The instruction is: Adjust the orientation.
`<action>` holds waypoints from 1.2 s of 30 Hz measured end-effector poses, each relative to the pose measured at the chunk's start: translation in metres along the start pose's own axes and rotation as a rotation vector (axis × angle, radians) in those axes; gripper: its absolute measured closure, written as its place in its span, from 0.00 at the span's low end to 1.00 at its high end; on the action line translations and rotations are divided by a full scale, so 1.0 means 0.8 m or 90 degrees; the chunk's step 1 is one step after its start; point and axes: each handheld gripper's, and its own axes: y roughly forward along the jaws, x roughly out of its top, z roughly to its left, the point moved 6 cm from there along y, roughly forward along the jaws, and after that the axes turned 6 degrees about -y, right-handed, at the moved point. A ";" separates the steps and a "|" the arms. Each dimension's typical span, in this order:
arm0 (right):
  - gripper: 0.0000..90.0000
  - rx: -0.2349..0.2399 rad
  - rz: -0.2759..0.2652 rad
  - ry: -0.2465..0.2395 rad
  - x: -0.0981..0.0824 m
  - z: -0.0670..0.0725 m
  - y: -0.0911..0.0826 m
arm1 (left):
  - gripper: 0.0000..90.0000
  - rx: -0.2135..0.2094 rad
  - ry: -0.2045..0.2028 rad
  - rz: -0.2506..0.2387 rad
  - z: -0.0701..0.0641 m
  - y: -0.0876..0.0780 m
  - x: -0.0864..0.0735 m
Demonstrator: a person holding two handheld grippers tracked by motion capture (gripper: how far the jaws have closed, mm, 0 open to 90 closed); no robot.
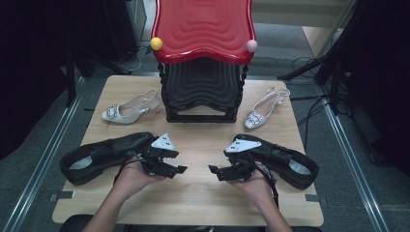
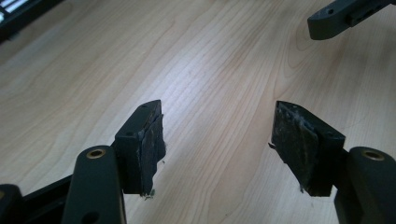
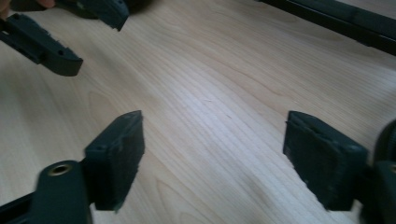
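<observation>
Two black shoes lie on the wooden table [image 1: 193, 193]: one [image 1: 96, 157] at the left, one [image 1: 285, 162] at the right. Farther back lie two white slingback heels with jewelled buckles, one [image 1: 128, 108] left and one [image 1: 263, 108] right of the rack. My left gripper [image 1: 175, 162] hovers beside the left black shoe, jaws open over bare wood [image 2: 217, 135]. My right gripper [image 1: 216, 170] hovers beside the right black shoe, open too, nothing between its pads [image 3: 212, 154]. The two grippers point toward each other across the table's middle.
A two-tier rack stands at the table's back centre, with a red wavy top shelf [image 1: 203, 26] and a black lower shelf [image 1: 203, 89]. A yellow knob [image 1: 156, 43] and a pink knob [image 1: 251, 45] cap its front corners. Cables and dark stands surround the table.
</observation>
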 end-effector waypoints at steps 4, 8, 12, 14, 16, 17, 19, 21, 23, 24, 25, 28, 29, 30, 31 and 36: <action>0.42 0.043 -0.008 -0.029 0.004 0.011 0.003 | 0.43 -0.001 -0.045 0.003 0.007 -0.013 -0.005; 0.48 0.042 -0.006 -0.038 0.007 0.016 0.007 | 0.44 0.001 -0.063 -0.001 0.013 -0.024 -0.007; 0.50 0.046 -0.002 -0.056 0.009 0.018 0.011 | 0.43 0.011 -0.064 -0.008 0.015 -0.029 -0.009; 0.54 0.041 0.012 -0.057 0.007 0.017 0.013 | 0.42 0.016 -0.064 -0.007 0.016 -0.031 -0.011; 0.57 0.041 0.032 -0.045 0.004 0.012 0.016 | 0.42 0.020 -0.063 -0.006 0.017 -0.033 -0.012; 0.57 0.041 0.032 -0.045 0.004 0.012 0.016 | 0.42 0.020 -0.063 -0.006 0.017 -0.033 -0.012; 0.59 0.051 0.042 -0.019 0.002 0.008 0.019 | 0.42 0.024 -0.068 -0.011 0.019 -0.038 -0.015; 0.60 0.051 0.036 -0.024 0.003 0.006 0.019 | 0.42 0.027 -0.072 -0.014 0.021 -0.043 -0.017; 0.60 0.051 0.032 -0.025 0.004 0.006 0.020 | 0.42 0.031 -0.074 -0.018 0.022 -0.044 -0.018; 0.58 0.054 0.018 -0.028 0.006 0.006 0.021 | 0.41 0.034 -0.079 -0.018 0.023 -0.047 -0.021; 0.58 0.055 0.014 -0.030 0.006 0.007 0.022 | 0.41 0.034 -0.079 -0.018 0.023 -0.047 -0.021; 0.57 0.042 0.003 -0.039 0.008 0.005 0.025 | 0.41 0.044 -0.076 -0.012 0.024 -0.051 -0.027; 0.57 0.035 0.007 -0.038 0.008 0.004 0.027 | 0.41 0.047 -0.077 -0.014 0.024 -0.053 -0.027; 0.57 0.035 0.007 -0.038 0.008 0.004 0.027 | 0.40 0.047 -0.077 -0.014 0.024 -0.053 -0.027; 0.57 0.037 0.019 -0.031 0.008 0.004 0.028 | 0.40 0.048 -0.081 -0.017 0.025 -0.055 -0.029; 0.54 0.042 0.014 -0.049 0.016 0.006 0.029 | 0.39 0.050 -0.093 -0.020 0.027 -0.063 -0.034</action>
